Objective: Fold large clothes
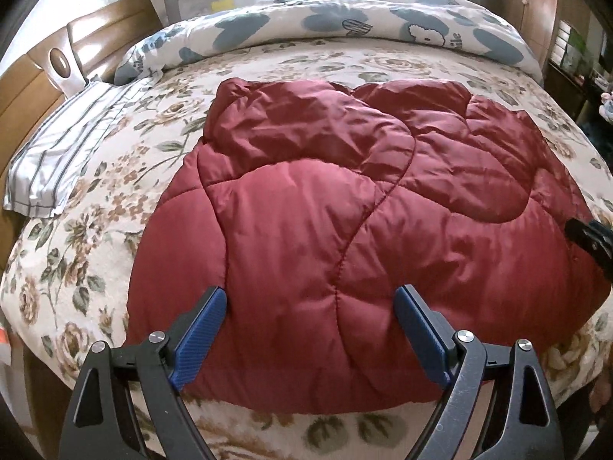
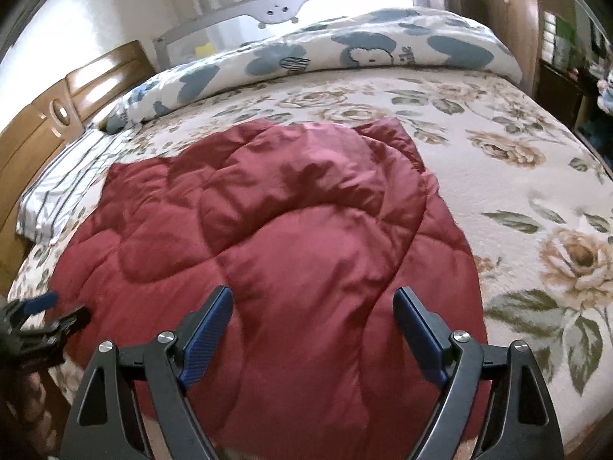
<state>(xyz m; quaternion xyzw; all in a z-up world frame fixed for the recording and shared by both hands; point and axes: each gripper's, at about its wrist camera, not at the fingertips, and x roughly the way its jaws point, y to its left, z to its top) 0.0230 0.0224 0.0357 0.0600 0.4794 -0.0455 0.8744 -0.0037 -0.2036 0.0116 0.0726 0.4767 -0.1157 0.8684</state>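
A dark red quilted padded garment [image 1: 345,211] lies folded in a thick bundle on the floral bed cover, near the bed's front edge. It also shows in the right wrist view [image 2: 291,237]. My left gripper [image 1: 310,299] is open and empty, hovering over the garment's near left part. My right gripper [image 2: 312,303] is open and empty over the garment's near right part. The right gripper's tip shows at the right edge of the left wrist view [image 1: 590,239]. The left gripper shows at the left edge of the right wrist view [image 2: 38,318].
The floral bed cover [image 2: 517,191] spreads wide to the right of the garment. A rolled white-and-blue duvet [image 1: 345,19] lies along the far side. A striped pillow [image 1: 57,161] sits at the left by the wooden headboard [image 1: 34,88]. Shelves stand at the far right.
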